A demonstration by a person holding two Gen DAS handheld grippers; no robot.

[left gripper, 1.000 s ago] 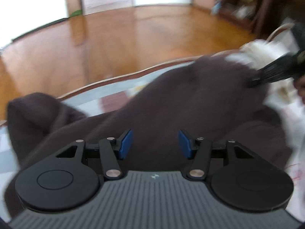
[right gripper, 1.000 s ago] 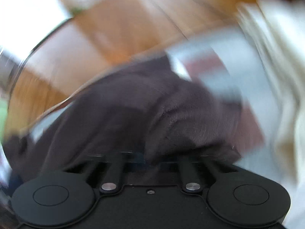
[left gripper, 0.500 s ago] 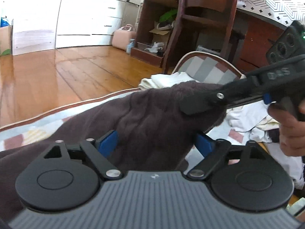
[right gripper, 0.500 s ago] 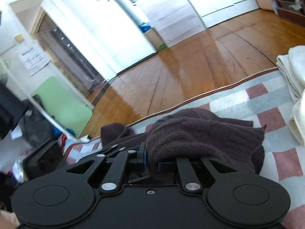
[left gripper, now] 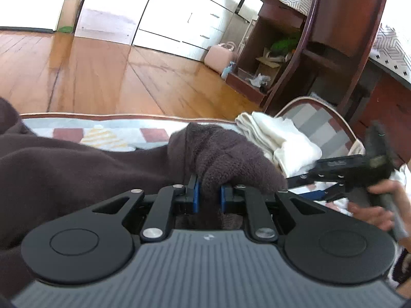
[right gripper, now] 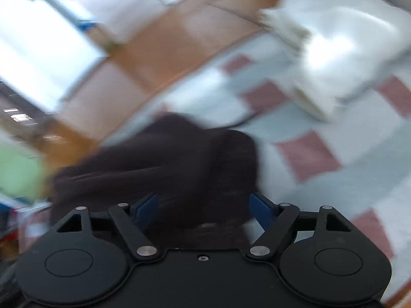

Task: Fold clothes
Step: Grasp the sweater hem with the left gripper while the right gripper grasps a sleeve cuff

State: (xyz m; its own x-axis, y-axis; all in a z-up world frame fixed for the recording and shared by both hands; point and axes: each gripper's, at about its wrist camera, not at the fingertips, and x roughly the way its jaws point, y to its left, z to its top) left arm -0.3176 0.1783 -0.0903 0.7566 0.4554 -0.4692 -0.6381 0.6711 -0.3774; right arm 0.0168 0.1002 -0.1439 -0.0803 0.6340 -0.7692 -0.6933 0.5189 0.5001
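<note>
A dark brown knitted sweater [left gripper: 77, 169] lies across a checked blanket [left gripper: 115, 131]. My left gripper [left gripper: 208, 192] is closing, and its blue pads press on a bunched fold of the sweater. My right gripper [right gripper: 203, 206] is opening. Its blue pads stand wide apart, with the sweater [right gripper: 167, 154] lying loose between and ahead of them, blurred by motion. In the left wrist view the right gripper [left gripper: 300, 186] sits to the right of the sweater, held by a hand [left gripper: 372, 208].
A folded white cloth [left gripper: 282, 138] lies on the blanket just right of the sweater, and shows again as a white cloth [right gripper: 341, 51] at top right. A dark wooden chair [left gripper: 334, 38] and a pink bag [left gripper: 221, 56] stand on the wooden floor [left gripper: 102, 77] beyond.
My left gripper has closed onto the sweater fold. The right gripper, shut on that fold before, has let go, opened wide and drawn off to the right.
</note>
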